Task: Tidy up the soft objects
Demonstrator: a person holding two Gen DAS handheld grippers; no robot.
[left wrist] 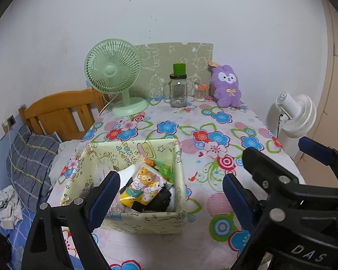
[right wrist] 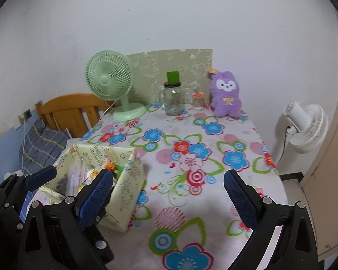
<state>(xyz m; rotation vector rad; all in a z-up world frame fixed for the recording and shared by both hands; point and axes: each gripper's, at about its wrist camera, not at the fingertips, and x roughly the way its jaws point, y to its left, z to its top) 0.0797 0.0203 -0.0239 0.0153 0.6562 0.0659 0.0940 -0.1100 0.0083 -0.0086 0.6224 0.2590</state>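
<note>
A table with a flowery cloth (left wrist: 214, 121) stands against a white wall. Near the front left of it sits a pale yellow box (left wrist: 146, 221) with cartoon drawings on its sides. The box is open on top and has soft things inside: a yellow packet with little cartoon animals (left wrist: 142, 186) lies on top, a dark thing sits under it, and there is some clear plastic at the left side. I cannot tell what the dark thing is. At the far end of the table, by the wall, sits a purple plush bunny (left wrist: 226, 85) with a white face and a gold bow. It sits up straight, well apart from the box. Beside it is a small jar with an orange top (left wrist: 200, 93), then a glass jar with a green lid (left wrist: 178, 87), then a green fan (left wrist: 115, 74). A white fan (right wrist: 304, 128) stands off the table at the right. A wooden bed frame (left wrist: 60, 110) and a checked pillow (left wrist: 31, 157) are at the left. The left gripper (left wrist: 171, 193) hangs over the box with its blue pads spread wide, and nothing is in it. The right gripper (right wrist: 169, 193) is over the cloth just right of the box, also spread wide and holding nothing.
</note>
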